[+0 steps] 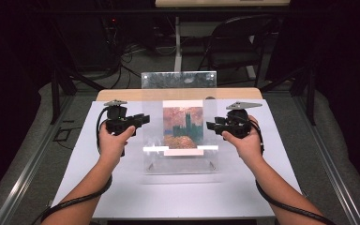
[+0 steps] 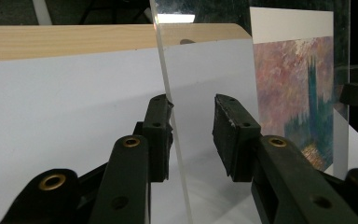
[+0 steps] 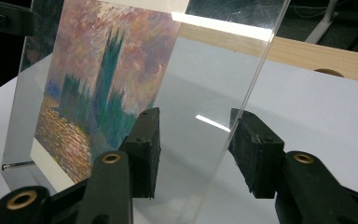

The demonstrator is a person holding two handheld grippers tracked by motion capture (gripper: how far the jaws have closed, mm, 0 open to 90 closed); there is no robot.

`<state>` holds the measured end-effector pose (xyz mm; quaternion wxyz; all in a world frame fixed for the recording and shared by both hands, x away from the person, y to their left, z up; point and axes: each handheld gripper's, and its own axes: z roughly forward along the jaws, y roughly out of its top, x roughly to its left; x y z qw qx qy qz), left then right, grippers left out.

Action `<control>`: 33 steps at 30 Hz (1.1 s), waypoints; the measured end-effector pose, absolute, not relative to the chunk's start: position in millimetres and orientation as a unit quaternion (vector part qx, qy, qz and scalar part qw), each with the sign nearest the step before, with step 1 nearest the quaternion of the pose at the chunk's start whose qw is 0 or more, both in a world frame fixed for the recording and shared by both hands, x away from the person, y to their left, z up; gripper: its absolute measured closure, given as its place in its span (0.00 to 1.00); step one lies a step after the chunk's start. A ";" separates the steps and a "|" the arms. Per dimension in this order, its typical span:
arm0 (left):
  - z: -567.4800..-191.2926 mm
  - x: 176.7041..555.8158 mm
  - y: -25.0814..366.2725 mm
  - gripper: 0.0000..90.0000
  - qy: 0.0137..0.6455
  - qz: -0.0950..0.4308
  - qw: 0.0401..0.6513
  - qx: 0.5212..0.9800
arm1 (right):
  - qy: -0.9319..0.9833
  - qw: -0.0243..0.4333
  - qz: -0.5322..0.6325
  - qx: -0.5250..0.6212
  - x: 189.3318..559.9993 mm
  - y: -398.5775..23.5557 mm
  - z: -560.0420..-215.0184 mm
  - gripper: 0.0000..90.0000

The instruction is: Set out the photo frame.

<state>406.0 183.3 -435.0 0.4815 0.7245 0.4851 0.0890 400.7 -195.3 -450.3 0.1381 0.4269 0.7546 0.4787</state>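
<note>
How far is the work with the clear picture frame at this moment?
Done: the painting print already sits in the clear frame, which stands on the white table. In hand: the left tool and the right tool each straddle a side edge of the frame, jaws open, not yet pressing. Left: to grip and move the frame.

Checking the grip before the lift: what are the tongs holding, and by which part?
Nothing is clamped yet. The clear acrylic frame stands with its side edges between the open jaws of the left tongs and right tongs, pads not pressing.
</note>
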 end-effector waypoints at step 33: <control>-422.6 355.6 192.8 0.82 0.436 0.091 0.500 0.743 | 0.757 0.138 0.491 0.410 351.9 -203.0 -437.5 0.71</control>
